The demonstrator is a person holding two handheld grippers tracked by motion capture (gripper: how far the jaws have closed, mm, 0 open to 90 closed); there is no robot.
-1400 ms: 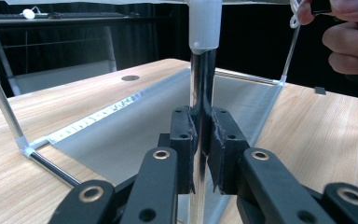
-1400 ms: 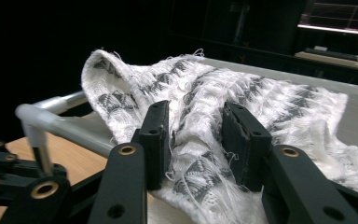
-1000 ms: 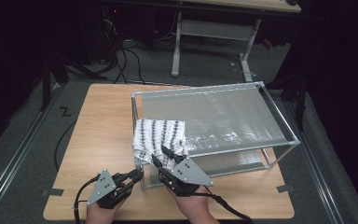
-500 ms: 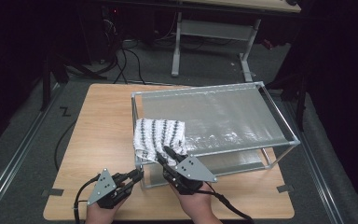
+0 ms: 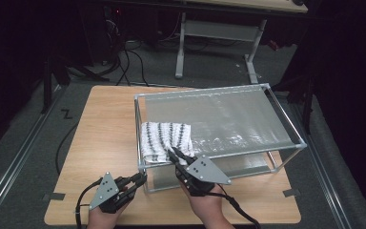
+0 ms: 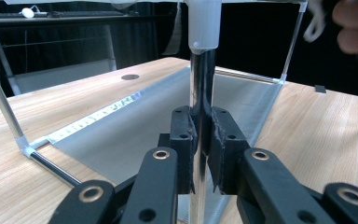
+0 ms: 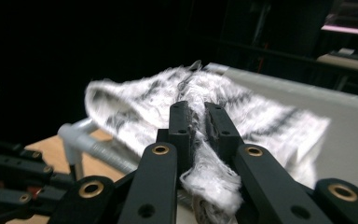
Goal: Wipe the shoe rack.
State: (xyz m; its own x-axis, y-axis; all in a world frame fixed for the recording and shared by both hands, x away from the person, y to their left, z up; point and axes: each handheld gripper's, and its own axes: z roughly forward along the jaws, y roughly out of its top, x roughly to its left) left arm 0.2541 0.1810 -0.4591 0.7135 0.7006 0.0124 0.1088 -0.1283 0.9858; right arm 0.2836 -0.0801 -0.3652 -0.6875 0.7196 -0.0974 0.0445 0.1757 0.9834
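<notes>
A white cloth with black stripes (image 5: pixel 164 136) lies on the near left corner of the grey top shelf of a metal-framed rack (image 5: pixel 228 119) on the wooden table (image 5: pixel 105 124). My right gripper (image 5: pixel 174 155) has just been closing its jaws and is now shut on the cloth's near edge; in the right gripper view the fabric (image 7: pixel 270 116) bunches between the pads of that gripper (image 7: pixel 196 126). My left gripper (image 5: pixel 140 180) is shut on the rack's near left corner post (image 6: pixel 200 93), and the left gripper view shows the jaws of that gripper (image 6: pixel 200 140) clamped around it.
The rack has a lower shelf (image 5: pixel 248 164) just above the table. Bare wood lies to the rack's left. Behind the table stand a light desk frame (image 5: pixel 219 28) and floor cables (image 5: pixel 128 62). The other hand (image 6: pixel 354 28) appears at the top right of the left gripper view.
The right gripper's jaws have closed on the near edge of the cloth. The left gripper has stayed clamped on the post.
</notes>
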